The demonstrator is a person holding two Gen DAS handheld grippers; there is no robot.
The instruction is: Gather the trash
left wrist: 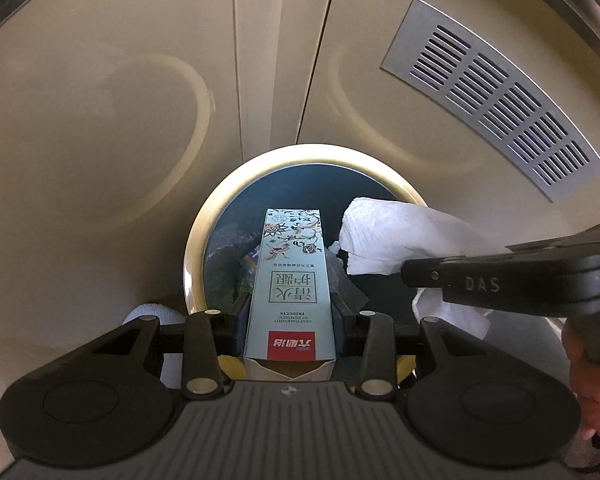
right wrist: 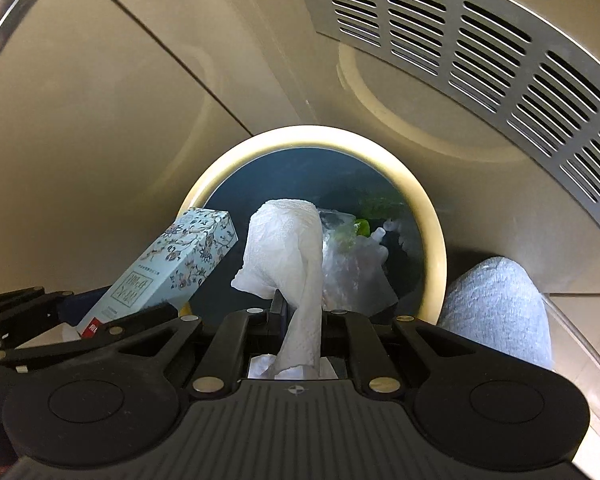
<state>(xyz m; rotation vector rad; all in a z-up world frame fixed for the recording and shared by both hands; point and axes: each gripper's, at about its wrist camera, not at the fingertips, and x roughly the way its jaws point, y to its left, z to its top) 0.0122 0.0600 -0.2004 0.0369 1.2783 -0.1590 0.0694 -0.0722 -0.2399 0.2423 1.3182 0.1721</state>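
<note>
Pale cardboard fills the middle of my left view: the left gripper (left wrist: pixel 290 312) is clamped on a long floral carton (left wrist: pixel 290 280), pads pressing its two sides, the open flap end towards the camera and the far end pointing down into the round bin (left wrist: pixel 192 248). My right gripper (right wrist: pixel 300 312) is pinched tight on a white paper towel (right wrist: pixel 288 240), which drapes out ahead of the fingers and hangs over the bin's mouth.

Both pieces sit above the opening rather than in it. In the right view the carton (right wrist: pixel 172 264) crosses the left part of the cream rim (right wrist: pixel 436 248), tilted, while the towel hangs nearer the middle. In the left view the towel (left wrist: pixel 384 240) lies over the right part of the rim, with the right gripper (left wrist: pixel 420 276) reaching in from that side and a hand (left wrist: pixel 592 392) behind it.

Inside the bin I see clear plastic wrap (right wrist: pixel 352 264) and something green (right wrist: pixel 362 226), so I judge some rubbish is already collected. The beige floor (left wrist: pixel 100 120) around the bin shows no other litter that I can make out; a metal vent grille (left wrist: pixel 496 96) lies beyond it.

What is left, as I read it: let go of both pieces so they drop inside. The carton is long and could catch on the rim; the towel should fall limply.
</note>
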